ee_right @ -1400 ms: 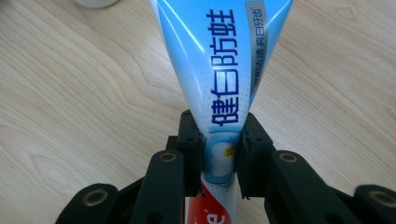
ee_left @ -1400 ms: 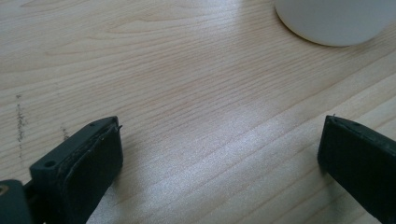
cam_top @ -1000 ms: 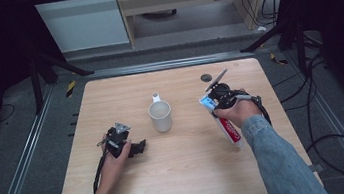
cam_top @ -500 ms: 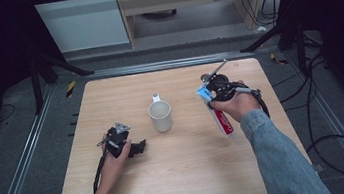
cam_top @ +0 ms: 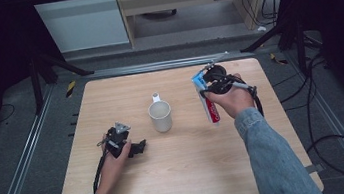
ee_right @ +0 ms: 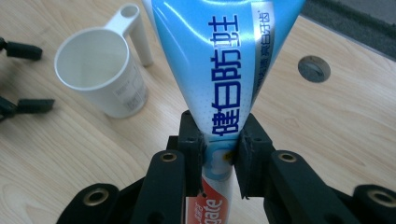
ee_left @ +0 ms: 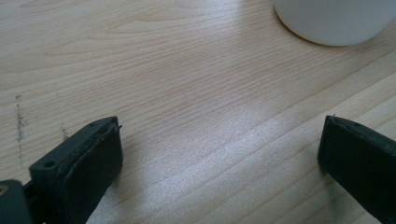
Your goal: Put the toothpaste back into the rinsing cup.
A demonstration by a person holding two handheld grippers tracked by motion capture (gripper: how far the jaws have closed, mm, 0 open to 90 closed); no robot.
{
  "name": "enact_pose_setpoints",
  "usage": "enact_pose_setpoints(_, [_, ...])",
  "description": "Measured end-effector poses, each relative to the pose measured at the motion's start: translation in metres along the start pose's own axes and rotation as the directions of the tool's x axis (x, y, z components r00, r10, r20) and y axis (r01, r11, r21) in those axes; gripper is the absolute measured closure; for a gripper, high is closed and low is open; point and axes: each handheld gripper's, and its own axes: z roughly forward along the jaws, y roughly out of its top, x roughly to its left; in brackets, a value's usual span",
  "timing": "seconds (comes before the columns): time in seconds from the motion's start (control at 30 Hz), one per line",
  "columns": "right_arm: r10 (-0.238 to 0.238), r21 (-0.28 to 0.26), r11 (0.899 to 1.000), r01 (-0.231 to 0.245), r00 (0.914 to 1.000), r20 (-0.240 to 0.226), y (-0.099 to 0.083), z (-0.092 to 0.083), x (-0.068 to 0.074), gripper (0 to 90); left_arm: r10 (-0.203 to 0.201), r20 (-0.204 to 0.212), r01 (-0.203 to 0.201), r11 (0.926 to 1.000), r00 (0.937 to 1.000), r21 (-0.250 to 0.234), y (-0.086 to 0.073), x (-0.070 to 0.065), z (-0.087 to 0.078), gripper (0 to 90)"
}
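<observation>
A toothpaste tube, blue at its flat end and red toward the cap, is pinched between the jaws of my right gripper. In the high view this tube hangs off the table at the right, with the right gripper shut on it. A white cup with a handle stands mid-table, to the tube's left. My left gripper rests on the table left of the cup, jaws wide open with nothing between them. The left gripper view has bare wood between those jaws and the cup's base beyond.
The wooden table has a round dark hole near its far right corner. Cables trail on the floor to the right. The cup is empty, and beyond it are the left gripper's open jaws.
My right gripper has lifted the toothpaste tube up from the table and carried it a little farther away. The left gripper has stayed put.
</observation>
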Motion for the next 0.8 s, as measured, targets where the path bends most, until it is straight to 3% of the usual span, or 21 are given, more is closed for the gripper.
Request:
enact_pose_setpoints(0.3, [-0.01, -0.088, 0.996, 0.011, 0.9998, 0.018, 0.008, 0.001, 0.009, 74.6, -0.003, 0.0, 0.003, 1.0, 1.0, -0.002, 0.0, 0.0, 0.001, 0.0])
enact_pose_setpoints(0.47, [-0.015, -0.165, 0.986, 0.019, 0.9996, 0.025, 0.013, -0.001, 0.025, 74.6, -0.005, 0.0, 0.005, 1.0, 1.0, -0.007, 0.002, 0.0, 0.003, 0.0])
enact_pose_setpoints(0.67, [-0.005, -0.212, 0.977, 0.01, 0.9998, 0.021, 0.018, -0.005, 0.031, 74.6, 0.001, 0.001, -0.001, 1.0, 1.0, -0.001, 0.003, 0.001, 0.003, 0.0])
enact_pose_setpoints(0.8, [0.014, -0.258, 0.966, -0.005, 0.9993, 0.034, 0.02, -0.01, 0.031, 74.7, 0.0, 0.001, 0.0, 1.0, 1.0, -0.001, 0.003, 0.001, 0.003, 0.0])
